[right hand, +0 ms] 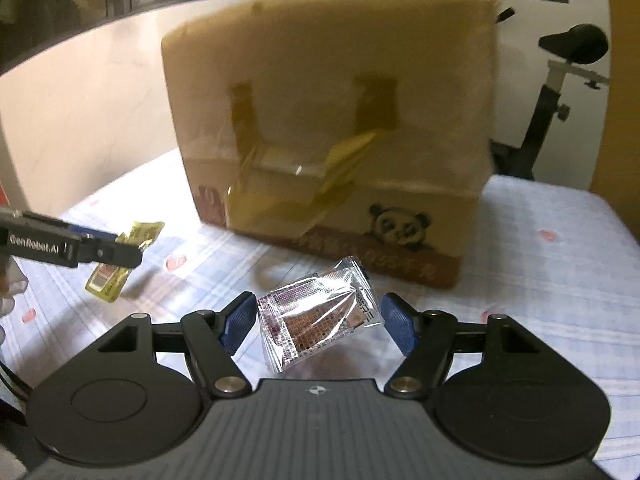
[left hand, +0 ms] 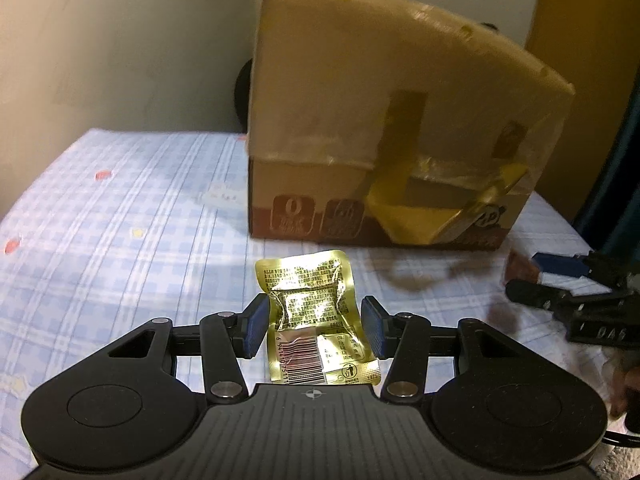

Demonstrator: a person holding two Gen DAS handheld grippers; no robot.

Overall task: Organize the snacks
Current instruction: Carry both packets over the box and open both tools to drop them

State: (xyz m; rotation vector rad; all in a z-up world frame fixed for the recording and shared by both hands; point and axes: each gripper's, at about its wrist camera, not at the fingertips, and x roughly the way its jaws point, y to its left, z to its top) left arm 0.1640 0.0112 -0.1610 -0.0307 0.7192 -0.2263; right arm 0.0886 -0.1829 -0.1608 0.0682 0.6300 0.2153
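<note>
While both of my grippers hang over the blue-checked bedsheet (left hand: 120, 216), each has a snack between its blue pads. My left gripper (left hand: 316, 326) stands about half open around a gold foil packet (left hand: 316, 312), barcode end toward the camera; the left pad touches the packet's edge, but on the right I cannot tell whether the pad presses it, so I cannot say that it is gripped. From the right wrist view the same packet (right hand: 108, 280) shows below the left gripper's fingers (right hand: 108, 254), clear of the sheet. My right gripper (right hand: 318, 322) is also partly open, with a clear-wrapped snack (right hand: 320, 316) lying tilted between the pads; its left end is at the left pad and a gap shows at the right pad. Straight ahead of both tools stands a large cardboard box (left hand: 360, 120), wrapped in tape, a panda printed low on its front (right hand: 400, 226), blocking the way forward. Behind the box to the right is an exercise bike (right hand: 560, 92).
</note>
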